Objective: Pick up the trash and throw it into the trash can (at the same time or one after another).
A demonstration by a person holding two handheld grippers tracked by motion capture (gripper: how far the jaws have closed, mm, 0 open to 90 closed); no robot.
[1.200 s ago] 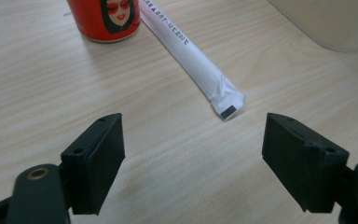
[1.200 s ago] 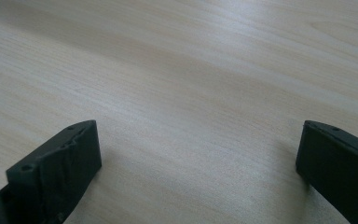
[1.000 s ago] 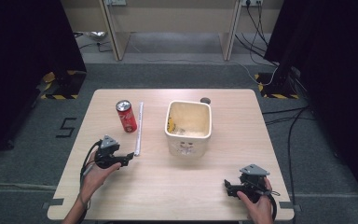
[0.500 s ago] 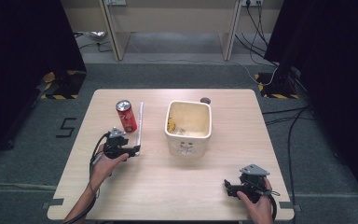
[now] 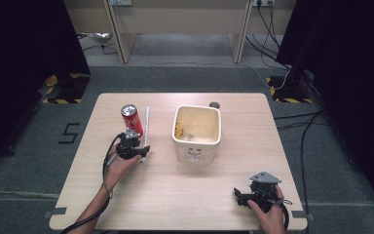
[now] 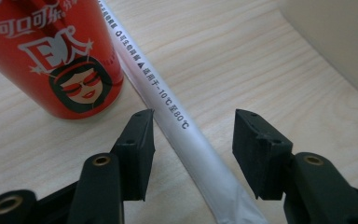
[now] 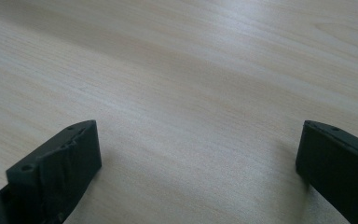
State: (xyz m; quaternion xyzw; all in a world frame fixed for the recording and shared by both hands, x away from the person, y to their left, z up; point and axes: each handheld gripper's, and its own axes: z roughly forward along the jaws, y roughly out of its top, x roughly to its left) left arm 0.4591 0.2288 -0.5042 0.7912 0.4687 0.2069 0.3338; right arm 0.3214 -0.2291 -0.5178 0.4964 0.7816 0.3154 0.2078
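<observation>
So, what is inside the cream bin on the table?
In the high view the bin is open on top. Something yellow lies against its inner left wall. The near wall hides the rest of the bottom.

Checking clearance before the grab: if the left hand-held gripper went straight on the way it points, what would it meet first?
The white wrapped straw, lying between the open jaws of the left hand-held gripper; the red can stands just beside.

On the table (image 5: 185,195): can (image 5: 132,118) at the left, straw (image 5: 146,127) lying just right of it, tub (image 5: 197,132) in the middle. Left gripper (image 5: 143,152) over the straw's near end, right gripper (image 5: 237,195) near the front right corner.
</observation>
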